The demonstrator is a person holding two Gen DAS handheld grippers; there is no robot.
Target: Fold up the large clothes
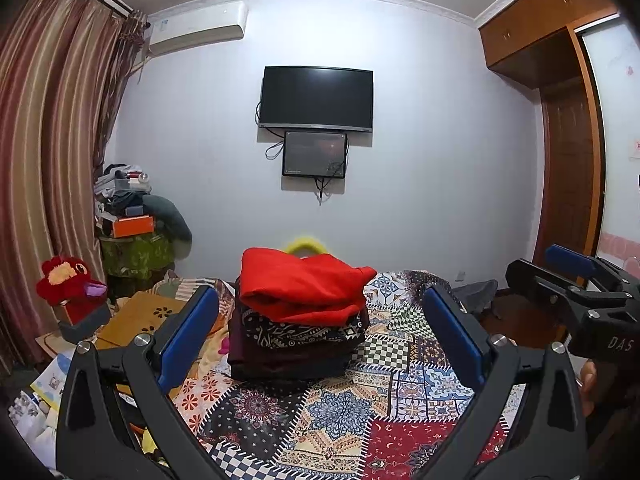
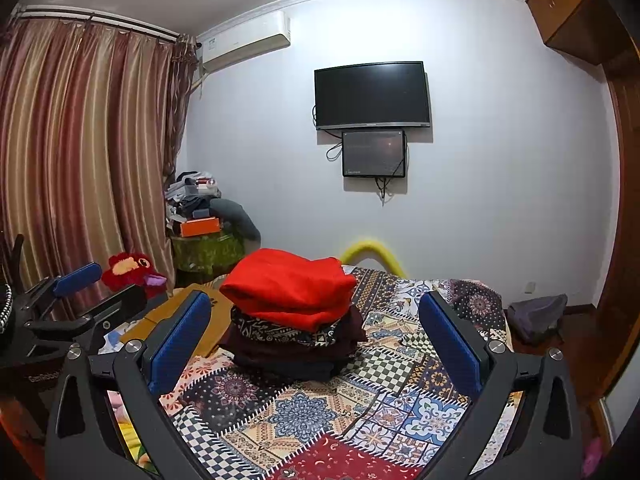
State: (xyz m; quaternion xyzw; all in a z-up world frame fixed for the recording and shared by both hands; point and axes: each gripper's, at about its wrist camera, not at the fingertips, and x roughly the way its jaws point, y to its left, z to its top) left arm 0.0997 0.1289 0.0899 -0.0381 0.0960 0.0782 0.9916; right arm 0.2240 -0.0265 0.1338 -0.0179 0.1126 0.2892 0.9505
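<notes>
A stack of folded clothes sits on the patchwork bedspread, with a red garment on top, a black-and-white patterned one under it and dark maroon ones below. The stack shows in the right wrist view too, red garment on top. My left gripper is open and empty, held above the bed in front of the stack. My right gripper is open and empty beside it; it also appears at the right edge of the left wrist view. The left gripper appears at the left edge of the right wrist view.
A red plush toy and a cluttered pile with an orange box stand left of the bed by the curtains. A TV hangs on the far wall. A wooden wardrobe is at the right. A yellow hoop rises behind the bed.
</notes>
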